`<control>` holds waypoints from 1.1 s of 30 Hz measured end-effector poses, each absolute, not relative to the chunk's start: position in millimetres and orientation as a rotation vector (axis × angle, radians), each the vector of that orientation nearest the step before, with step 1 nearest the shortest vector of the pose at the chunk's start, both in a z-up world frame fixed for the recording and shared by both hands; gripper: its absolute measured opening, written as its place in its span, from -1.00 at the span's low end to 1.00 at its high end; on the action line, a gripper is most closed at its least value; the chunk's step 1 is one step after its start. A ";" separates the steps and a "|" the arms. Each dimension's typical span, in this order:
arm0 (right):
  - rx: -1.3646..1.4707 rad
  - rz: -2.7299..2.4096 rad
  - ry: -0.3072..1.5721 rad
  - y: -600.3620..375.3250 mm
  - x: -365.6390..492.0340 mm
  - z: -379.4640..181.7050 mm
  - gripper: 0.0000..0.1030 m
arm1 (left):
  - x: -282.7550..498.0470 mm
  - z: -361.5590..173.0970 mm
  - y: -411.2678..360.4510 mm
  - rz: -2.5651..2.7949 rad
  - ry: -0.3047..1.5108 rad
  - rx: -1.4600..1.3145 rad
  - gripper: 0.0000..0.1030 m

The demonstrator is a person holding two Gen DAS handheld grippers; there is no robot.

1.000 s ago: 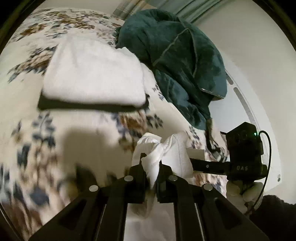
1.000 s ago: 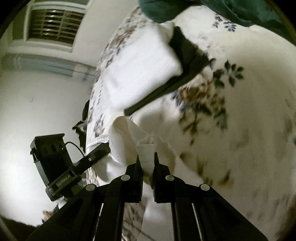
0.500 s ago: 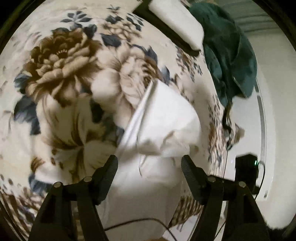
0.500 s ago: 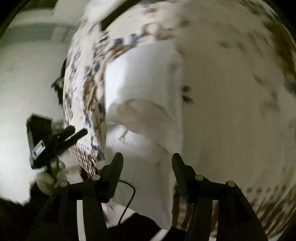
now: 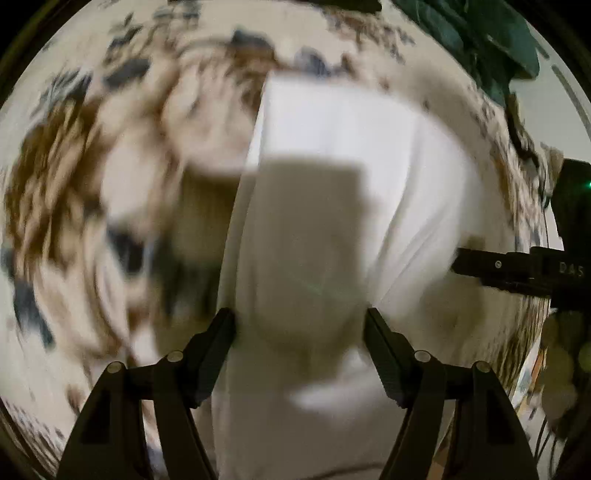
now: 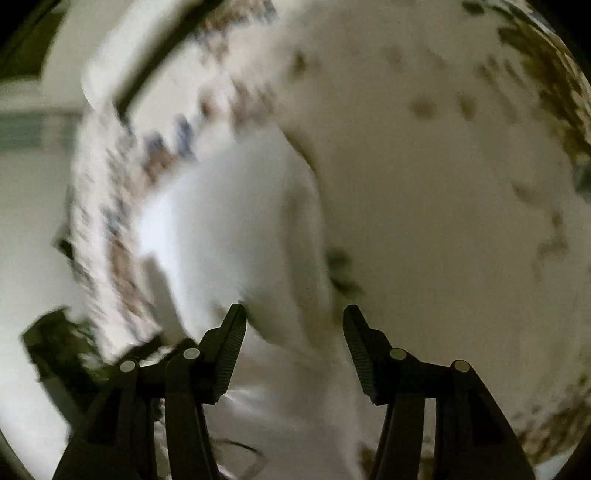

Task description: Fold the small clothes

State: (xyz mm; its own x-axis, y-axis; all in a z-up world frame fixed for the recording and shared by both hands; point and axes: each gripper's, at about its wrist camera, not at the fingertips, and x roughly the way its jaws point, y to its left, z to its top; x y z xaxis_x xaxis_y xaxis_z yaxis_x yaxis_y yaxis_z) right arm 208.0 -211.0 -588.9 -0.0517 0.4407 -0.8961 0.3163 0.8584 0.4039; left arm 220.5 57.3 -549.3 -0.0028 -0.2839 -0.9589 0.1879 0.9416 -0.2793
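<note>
A white garment (image 5: 332, 155) lies flat and folded on the floral bedspread (image 5: 110, 147). My left gripper (image 5: 300, 325) is open and empty, low over the garment's near part, casting a square shadow on it. The same white garment (image 6: 229, 221) shows in the right wrist view, blurred by motion. My right gripper (image 6: 294, 321) is open and empty just above its near edge. The right gripper's body (image 5: 517, 269) shows at the right edge of the left wrist view.
A dark green garment (image 5: 480, 33) lies heaped at the far right of the bed. A folded white and black stack (image 6: 122, 74) sits at the far end. The bed's edge runs along the left of the right wrist view.
Both grippers were shut on bunched white cloth one second ago. They have opened and let it go, and the garment now lies flat on the bed below them.
</note>
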 end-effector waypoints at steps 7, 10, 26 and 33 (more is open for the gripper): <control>0.645 0.098 1.637 -230.7 162.8 -582.4 0.10 | 198.7 -536.1 111.2 -0.326 1.540 -0.399 0.34; 0.747 0.118 1.555 -235.8 162.8 -571.1 0.06 | 210.9 -542.3 126.3 -0.331 1.496 -0.717 0.34; 0.565 0.114 1.617 -211.2 177.2 -592.3 -0.76 | 239.6 -551.4 105.8 -0.323 1.456 -0.618 -0.79; 0.727 0.232 1.699 -223.1 119.6 -569.4 0.15 | 173.0 -511.2 121.4 -0.383 1.492 -0.562 0.57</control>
